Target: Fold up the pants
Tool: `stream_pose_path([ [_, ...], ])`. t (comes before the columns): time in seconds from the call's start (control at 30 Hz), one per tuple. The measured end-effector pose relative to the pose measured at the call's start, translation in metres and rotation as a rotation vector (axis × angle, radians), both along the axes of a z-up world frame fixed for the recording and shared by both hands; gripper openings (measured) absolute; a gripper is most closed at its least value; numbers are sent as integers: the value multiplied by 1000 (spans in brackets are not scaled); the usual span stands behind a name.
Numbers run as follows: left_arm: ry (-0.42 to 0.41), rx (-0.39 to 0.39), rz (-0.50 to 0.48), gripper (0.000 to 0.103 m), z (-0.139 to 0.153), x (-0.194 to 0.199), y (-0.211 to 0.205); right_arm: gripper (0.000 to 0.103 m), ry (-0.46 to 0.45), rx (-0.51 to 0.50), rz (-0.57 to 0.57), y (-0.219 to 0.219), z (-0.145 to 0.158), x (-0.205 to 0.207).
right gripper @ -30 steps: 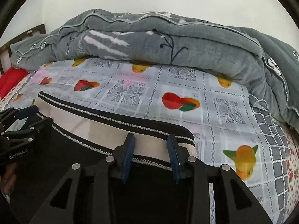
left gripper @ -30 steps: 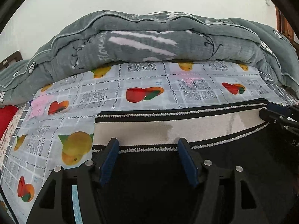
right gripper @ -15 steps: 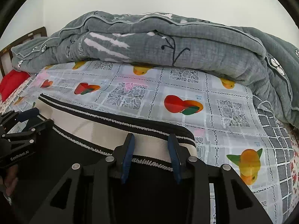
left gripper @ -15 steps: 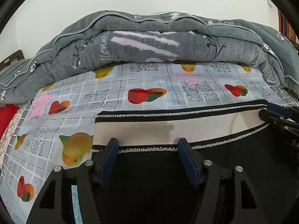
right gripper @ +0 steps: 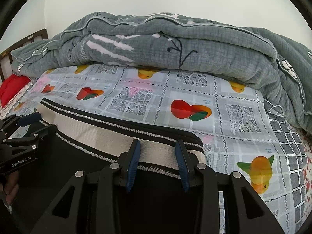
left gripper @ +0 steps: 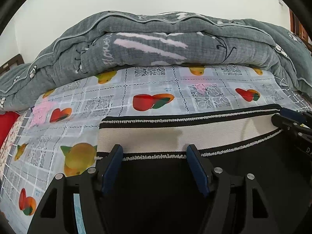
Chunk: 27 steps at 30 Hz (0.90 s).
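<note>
Black pants (left gripper: pixel 156 183) with a cream and black striped waistband (left gripper: pixel 146 138) lie flat on the fruit-print sheet (left gripper: pixel 156 81). My left gripper (left gripper: pixel 154 156) stands open over the waistband's left end, its blue pads wide apart with flat cloth between them. My right gripper (right gripper: pixel 157 152) is open over the right end of the waistband (right gripper: pixel 109 134), jaws narrower, cloth lying flat between the pads. Each gripper shows in the other's view: the right one (left gripper: pixel 288 120) at the far right, the left one (right gripper: pixel 27 124) at the far left, held by a hand (right gripper: pixel 9 191).
A bulky folded grey quilt (left gripper: pixel 165 44) lies across the far side of the bed and runs down the right (right gripper: pixel 288 74). A red pillow (right gripper: pixel 11 87) sits at the left by a dark wooden headboard (right gripper: pixel 25 39). Bare sheet (right gripper: pixel 243 117) lies beyond the waistband.
</note>
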<state>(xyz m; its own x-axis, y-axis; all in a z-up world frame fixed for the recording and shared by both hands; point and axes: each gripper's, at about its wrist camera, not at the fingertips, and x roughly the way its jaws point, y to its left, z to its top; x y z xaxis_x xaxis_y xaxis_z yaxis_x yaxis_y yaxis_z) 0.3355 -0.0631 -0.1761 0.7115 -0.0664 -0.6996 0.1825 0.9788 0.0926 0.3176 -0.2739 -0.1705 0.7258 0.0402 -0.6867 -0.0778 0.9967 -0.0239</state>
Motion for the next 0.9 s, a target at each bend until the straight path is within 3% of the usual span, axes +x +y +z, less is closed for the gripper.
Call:
stream_pose_path([
  [0.9, 10, -18, 0, 71, -3, 47, 6, 38, -9, 0, -27, 4, -3, 45],
])
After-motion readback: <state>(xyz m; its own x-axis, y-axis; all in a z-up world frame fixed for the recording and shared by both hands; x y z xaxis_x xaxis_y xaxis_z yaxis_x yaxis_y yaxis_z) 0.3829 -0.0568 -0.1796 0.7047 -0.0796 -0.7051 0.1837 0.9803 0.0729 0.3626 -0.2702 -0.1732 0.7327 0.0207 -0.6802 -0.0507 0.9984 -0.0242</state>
